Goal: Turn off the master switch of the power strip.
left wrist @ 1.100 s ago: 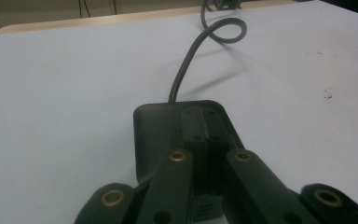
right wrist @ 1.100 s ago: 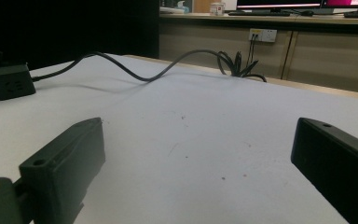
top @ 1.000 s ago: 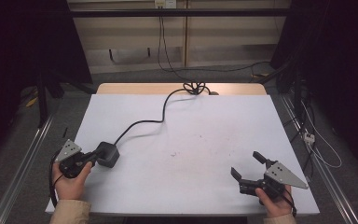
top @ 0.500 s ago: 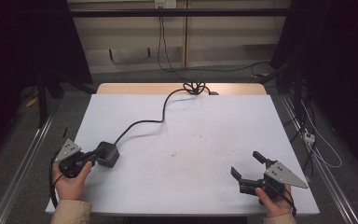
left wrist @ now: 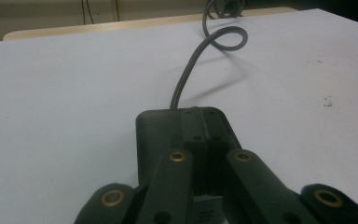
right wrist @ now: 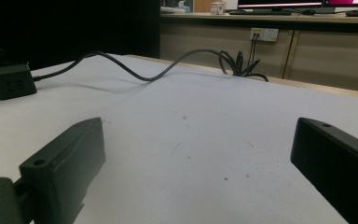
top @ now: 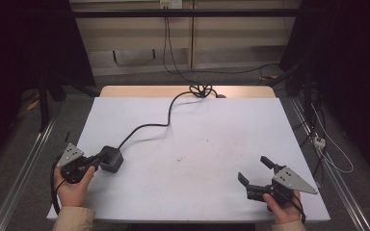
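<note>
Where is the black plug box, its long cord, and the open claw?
black plug box [top: 111, 158], high view, top face.
long cord [top: 147, 126], high view, middle of its curve.
right claw [top: 256, 169], high view, gap between its tips.

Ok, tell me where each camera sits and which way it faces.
High view: above the person's side, looking forward and down on the table; both hands, left gripper and right gripper show.
Left gripper view: on the left gripper, looking along its shut jaws over the black socket cube.
Right gripper view: on the right gripper, low, between open jaws.
All three share the cube and its cable.
</note>
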### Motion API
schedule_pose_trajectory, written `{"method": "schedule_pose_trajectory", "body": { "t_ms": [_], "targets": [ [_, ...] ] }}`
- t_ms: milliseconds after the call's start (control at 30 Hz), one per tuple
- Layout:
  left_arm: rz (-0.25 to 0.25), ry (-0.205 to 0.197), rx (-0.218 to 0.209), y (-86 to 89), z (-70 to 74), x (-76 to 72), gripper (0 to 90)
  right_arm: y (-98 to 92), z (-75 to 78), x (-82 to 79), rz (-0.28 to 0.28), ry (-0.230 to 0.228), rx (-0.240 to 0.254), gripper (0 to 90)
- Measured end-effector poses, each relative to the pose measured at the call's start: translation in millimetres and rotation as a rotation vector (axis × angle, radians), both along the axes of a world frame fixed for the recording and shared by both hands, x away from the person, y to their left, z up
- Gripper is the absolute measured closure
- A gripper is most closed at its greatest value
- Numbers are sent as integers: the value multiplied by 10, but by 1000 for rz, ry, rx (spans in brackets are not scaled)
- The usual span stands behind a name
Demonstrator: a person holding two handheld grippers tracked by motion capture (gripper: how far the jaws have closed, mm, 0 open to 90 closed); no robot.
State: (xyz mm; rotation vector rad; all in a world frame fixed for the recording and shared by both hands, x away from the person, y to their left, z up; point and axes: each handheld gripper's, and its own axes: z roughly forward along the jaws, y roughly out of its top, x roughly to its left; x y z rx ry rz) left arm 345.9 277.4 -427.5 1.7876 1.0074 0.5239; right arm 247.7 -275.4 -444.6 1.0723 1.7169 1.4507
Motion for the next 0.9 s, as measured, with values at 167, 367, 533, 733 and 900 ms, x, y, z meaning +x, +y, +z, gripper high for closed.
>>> {"method": "schedule_pose_trajectory", "body": {
  "t_ms": [167, 367, 533, 733, 900],
  "targets": [
    [3, -18, 17, -9, 12, -17, 900, 2, 10, -9, 1, -3, -3, 24],
    [-12, -46, -20, -2, 58, -38, 900, 0, 7, 1, 2, -2, -3, 24],
    [-23, -43, -41, -25, 72, -31, 900, -3, 14, -2, 3, -4, -2, 24],
    [-30, -51, -59, -25, 88, -20, 900, -1, 9, 1, 5, -4, -2, 24],
    [-38, -57, -84, -36, 102, -10, 900, 3, 11, -1, 5, -3, -4, 24]
  ]
}}
